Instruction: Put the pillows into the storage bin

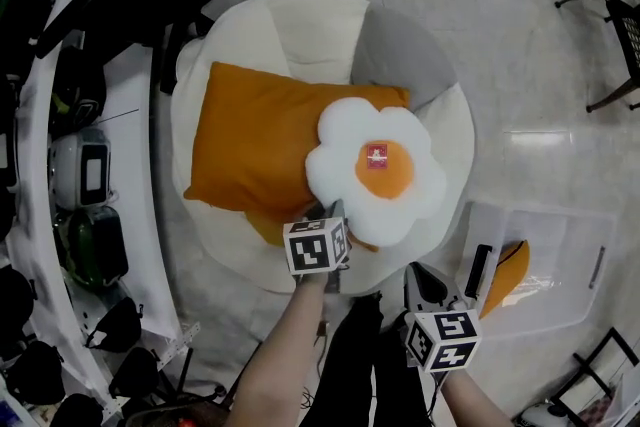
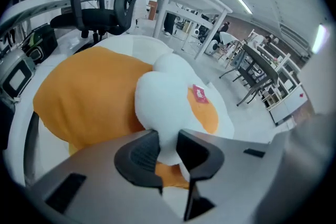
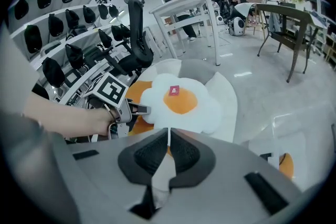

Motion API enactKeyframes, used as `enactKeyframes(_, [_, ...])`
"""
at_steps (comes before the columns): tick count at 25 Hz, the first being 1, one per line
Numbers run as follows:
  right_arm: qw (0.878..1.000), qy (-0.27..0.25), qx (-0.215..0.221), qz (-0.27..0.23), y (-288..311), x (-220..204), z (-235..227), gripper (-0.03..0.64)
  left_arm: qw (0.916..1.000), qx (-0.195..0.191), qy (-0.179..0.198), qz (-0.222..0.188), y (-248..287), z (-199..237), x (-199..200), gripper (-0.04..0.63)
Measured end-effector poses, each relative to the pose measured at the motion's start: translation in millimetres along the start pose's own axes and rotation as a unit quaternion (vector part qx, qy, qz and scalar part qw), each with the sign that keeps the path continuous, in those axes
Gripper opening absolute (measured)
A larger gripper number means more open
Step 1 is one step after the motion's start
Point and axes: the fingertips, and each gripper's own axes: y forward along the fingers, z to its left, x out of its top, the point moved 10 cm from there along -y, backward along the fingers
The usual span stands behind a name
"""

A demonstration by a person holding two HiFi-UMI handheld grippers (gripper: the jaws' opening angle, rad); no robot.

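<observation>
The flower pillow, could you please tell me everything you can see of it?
The flower pillow looks like soft white plush, with rounded petals, a round orange centre and a small red label on that centre. It lies face up, partly over the orange pillow, on the cream cushion. The left tool pinches one petal at the near edge between its jaws.
</observation>
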Motion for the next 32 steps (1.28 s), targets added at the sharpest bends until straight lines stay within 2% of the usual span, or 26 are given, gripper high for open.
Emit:
enactKeyframes(5, [1.0, 0.011, -0.007, -0.014, -21, -1, -3, 0.012, 0.9999, 0.003, 0.01, -0.007, -19, -21, 2, 0.061])
enactKeyframes(9, [0.999, 0.03, -0.02, -0.032, -46, -6, -11, 0.012, 0.9987, -0.005, 0.046, -0.022, -41, -51, 2, 0.052])
enactKeyframes(20, [0.991, 0.09, -0.06, -0.074, -119, -46, -51, 0.012, 0.9926, -0.031, 0.104, -0.054, -84, -138, -9, 0.038])
enactKeyframes(25, [0.986, 0.12, -0.085, -0.083, -157, -71, -76, 0.012, 0.985, -0.04, 0.152, -0.072, -100, -186, -12, 0.031])
enactKeyframes(32, [0.976, 0.156, -0.112, -0.107, -201, -107, -102, 0.012, 0.9667, -0.063, 0.234, -0.084, -114, -261, -23, 0.026])
